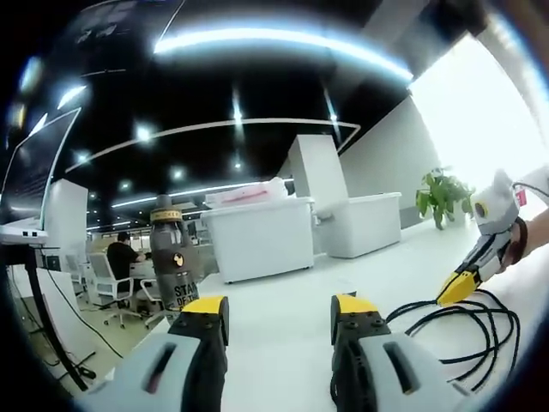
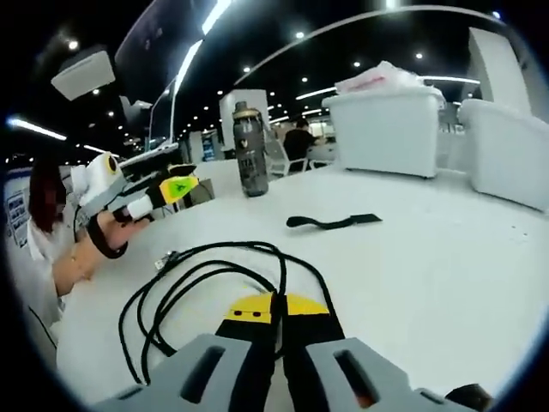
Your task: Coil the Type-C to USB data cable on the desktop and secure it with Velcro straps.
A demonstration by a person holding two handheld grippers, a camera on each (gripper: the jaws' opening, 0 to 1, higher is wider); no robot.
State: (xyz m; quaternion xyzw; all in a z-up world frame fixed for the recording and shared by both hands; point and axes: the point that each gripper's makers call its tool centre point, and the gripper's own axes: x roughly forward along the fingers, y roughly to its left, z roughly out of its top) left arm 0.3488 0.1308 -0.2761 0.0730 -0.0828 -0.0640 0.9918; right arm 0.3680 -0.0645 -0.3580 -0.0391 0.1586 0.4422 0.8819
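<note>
Right gripper view shows my right gripper (image 2: 276, 311) pinched shut on the black cable (image 2: 202, 276), whose loose loops sprawl on the white desk (image 2: 429, 249) to its left. Beyond them lies the Velcro strap (image 2: 333, 222), well apart. My left gripper (image 1: 280, 311) hangs wide and empty. I judge the loops may spring apart if my pinch slips.

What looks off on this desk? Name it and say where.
Nothing damaged or spilled. The black cable lies in loose, uneven loops, pinched by the right gripper, and the Velcro strap lies apart on the white desk, unused.
</note>
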